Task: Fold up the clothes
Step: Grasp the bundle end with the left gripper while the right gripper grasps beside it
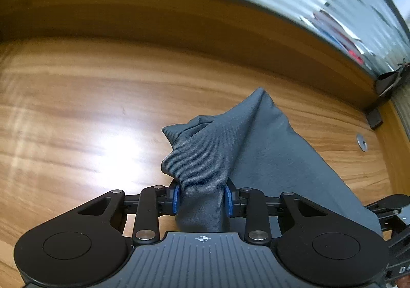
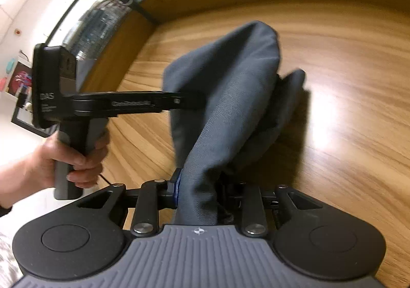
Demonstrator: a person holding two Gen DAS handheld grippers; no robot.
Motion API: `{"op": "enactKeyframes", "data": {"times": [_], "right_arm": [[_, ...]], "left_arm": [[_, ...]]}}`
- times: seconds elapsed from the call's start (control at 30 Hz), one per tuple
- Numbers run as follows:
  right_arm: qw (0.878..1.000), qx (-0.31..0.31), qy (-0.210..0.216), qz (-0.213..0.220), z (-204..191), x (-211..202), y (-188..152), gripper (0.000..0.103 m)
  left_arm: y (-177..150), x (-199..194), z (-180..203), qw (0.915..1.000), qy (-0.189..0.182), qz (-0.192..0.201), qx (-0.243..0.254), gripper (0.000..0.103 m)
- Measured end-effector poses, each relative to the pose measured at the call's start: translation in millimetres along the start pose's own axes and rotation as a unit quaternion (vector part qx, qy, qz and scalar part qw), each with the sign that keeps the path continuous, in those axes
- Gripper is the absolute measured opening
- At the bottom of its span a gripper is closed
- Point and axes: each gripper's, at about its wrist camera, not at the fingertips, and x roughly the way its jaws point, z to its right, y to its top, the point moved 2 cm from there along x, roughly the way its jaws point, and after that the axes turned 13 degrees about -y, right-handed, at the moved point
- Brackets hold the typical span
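Left gripper (image 1: 202,198) and, apparently, right gripper (image 2: 197,193) each pinch the grey garment (image 1: 256,139).

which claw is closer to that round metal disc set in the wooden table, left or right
Left. The left claw, shut on the grey cloth, has the disc ahead to its right. The right wrist view never shows it.

1. From my right claw's camera I see my other claw, the left gripper (image 2: 189,101). It has white letters "DAS" on its black back block.
2. Under "DAS" are small white lines of words, too tiny for me to read.
3. On its long black arm is a longer word, too blurry to read.
4. From my left claw's camera I see no words I can read.
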Motion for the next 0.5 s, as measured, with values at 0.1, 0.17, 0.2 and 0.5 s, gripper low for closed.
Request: {"op": "enactKeyframes", "data": {"times": [0.1,0.17,0.2,0.5], "right_arm": [[1.000,0.000,0.002,0.013,-25,2,10,0.030],[1.000,0.003,0.003,0.021,-42,10,18,0.030],[1.000,0.008,0.004,0.026,-51,16,23,0.030],[0.994,0.074,0.010,0.077,-143,100,76,0.030]], "left_arm": [[11,-19,-22,1.0000,0.003,0.004,0.005,0.034],[21,-31,-37,0.9999,0.008,0.007,0.010,0.034],[27,-39,-48,0.9998,0.011,0.008,0.016,0.034],[87,-99,-153,0.9954,0.053,0.003,0.080,0.034]]}}
